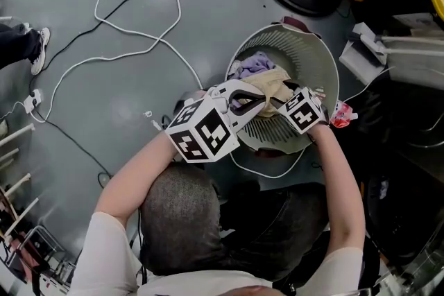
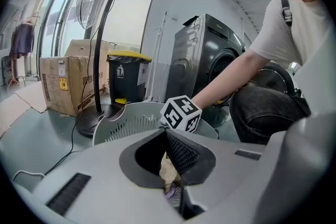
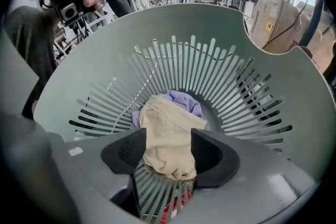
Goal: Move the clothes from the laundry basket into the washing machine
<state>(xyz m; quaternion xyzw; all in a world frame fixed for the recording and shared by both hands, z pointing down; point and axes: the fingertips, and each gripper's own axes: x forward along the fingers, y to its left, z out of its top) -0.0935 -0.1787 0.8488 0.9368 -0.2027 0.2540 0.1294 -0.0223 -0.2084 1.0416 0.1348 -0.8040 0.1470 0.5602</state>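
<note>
One white cable [image 1: 139,10] loops over the floor [image 1: 104,121] at upper left of the head view and curls past the foot of the laundry basket [image 1: 309,52]. At centre, the left claw [image 2: 166,139] hangs by the basket's near rim, jaws drawn together at the tips with nothing plainly pinched. Right of centre, at the basket's bottom, a beige garment [image 3: 168,134] lies over a purple garment [image 3: 184,102]. The right claw [image 3: 167,152] points steeply down at them, jaws half apart and straddling the beige cloth without squeezing it. The washing machine [image 2: 210,60] stands just beyond, at right in the left gripper view.

The likeliest slip is a shallow bite: jaws closing on only a fold would let the cloth slide free on the way to the drum. A deep bite could catch the slats and lift the light basket. The purple piece may cling, then drop to the floor. The cable could snag a dragged basket.
</note>
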